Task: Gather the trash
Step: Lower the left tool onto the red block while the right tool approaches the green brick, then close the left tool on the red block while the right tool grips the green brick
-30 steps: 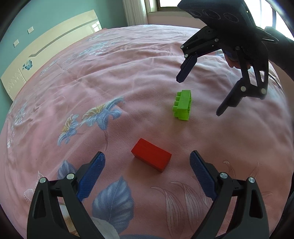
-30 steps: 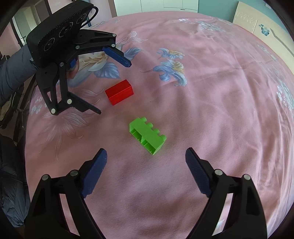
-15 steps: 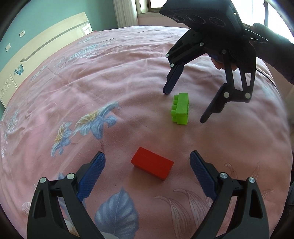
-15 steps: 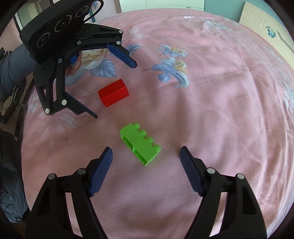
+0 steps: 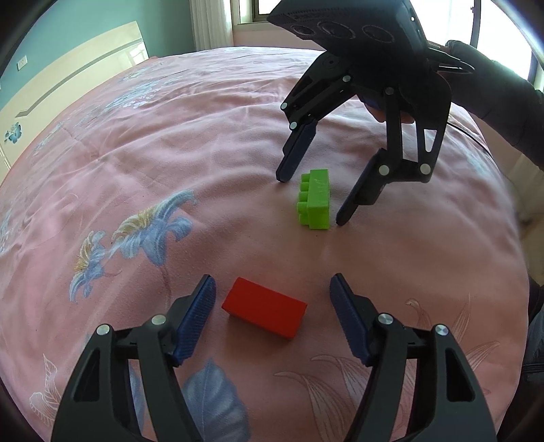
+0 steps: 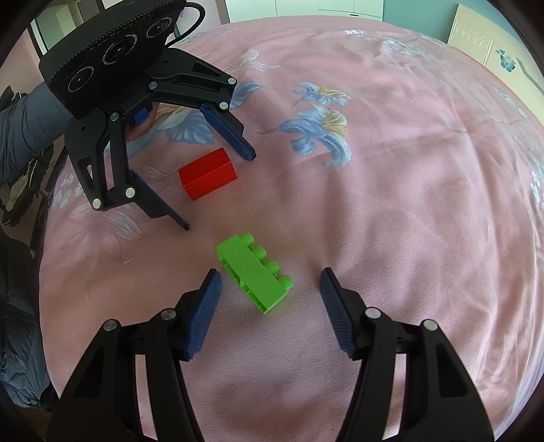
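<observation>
A red block lies on the pink bedspread, between the tips of my open left gripper. A green studded brick lies a little farther off, with my open right gripper straddling it, tips down at the bedspread. In the right wrist view the green brick sits between my right gripper's open fingers, and the left gripper stands open around the red block. Neither gripper touches its block.
The bed's flowered pink cover fills both views. A cream headboard stands at the far left against a teal wall. A window is behind the bed. The bed's edge drops away at the right.
Both grippers have moved down and forward. The right gripper now straddles the green brick, and the red block sits between the left gripper's tips. The blocks have not moved.
</observation>
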A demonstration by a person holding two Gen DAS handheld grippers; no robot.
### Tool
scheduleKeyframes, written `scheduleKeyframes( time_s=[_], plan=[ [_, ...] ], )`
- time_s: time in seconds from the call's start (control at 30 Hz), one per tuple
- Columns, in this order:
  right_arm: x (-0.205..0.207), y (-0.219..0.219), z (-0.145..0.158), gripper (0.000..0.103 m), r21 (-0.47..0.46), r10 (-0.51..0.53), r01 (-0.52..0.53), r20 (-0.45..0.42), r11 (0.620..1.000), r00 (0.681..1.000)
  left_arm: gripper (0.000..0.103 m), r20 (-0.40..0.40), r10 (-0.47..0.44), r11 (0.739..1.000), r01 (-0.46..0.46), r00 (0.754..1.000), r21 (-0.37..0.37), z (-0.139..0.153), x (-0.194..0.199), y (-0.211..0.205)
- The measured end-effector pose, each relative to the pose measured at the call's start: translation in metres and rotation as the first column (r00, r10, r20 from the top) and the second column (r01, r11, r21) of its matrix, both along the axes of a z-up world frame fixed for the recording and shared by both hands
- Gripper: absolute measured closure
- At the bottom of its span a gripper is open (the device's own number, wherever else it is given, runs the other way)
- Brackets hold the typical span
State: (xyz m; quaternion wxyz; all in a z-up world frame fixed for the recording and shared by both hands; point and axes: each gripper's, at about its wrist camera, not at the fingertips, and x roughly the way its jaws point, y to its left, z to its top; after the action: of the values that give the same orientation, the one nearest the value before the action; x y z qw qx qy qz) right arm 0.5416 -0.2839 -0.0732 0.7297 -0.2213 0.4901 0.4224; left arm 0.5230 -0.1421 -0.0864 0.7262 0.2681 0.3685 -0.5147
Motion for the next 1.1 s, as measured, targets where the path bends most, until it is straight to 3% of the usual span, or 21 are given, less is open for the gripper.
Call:
scheduleKeyframes(
  time_s=[0.23, 0.43, 0.63, 0.8, 1.1],
  plan=[
    [-0.0023, 0.0, -0.0013, 0.044, -0.001, 0.005, -0.005, 0.006, 1.0, 1.0, 0.036, -0.001, -0.04, 0.999, 0.04, 0.999, 0.003, -0.0008, -0.0071, 0.0043],
    [-0.0026, 0.0007, -0.001, 0.056, 0.004, 0.014, -0.014, 0.0, 1.0, 1.0, 0.043, 0.001, -0.039, 0.999, 0.039, 0.999, 0.006, -0.0007, -0.0077, 0.0046],
    [-0.0032, 0.0026, -0.0012, 0.067, 0.003, 0.022, -0.022, -0.006, 1.0, 1.0, 0.057, -0.002, -0.04, 0.999, 0.04, 0.999, 0.012, -0.0012, -0.0083, 0.0025],
    [-0.0037, 0.0044, -0.0018, 0.076, 0.0, 0.025, -0.025, -0.015, 1.0, 1.0, 0.057, 0.004, -0.032, 0.999, 0.032, 0.999, 0.019, -0.0021, -0.0089, 0.0007],
    [-0.0089, 0.0068, 0.0003, 0.077, -0.018, 0.012, -0.013, -0.017, 1.0, 1.0, 0.058, 0.022, -0.013, 0.999, 0.012, 1.0, 0.037, -0.0016, -0.0111, -0.0001]
  ],
)
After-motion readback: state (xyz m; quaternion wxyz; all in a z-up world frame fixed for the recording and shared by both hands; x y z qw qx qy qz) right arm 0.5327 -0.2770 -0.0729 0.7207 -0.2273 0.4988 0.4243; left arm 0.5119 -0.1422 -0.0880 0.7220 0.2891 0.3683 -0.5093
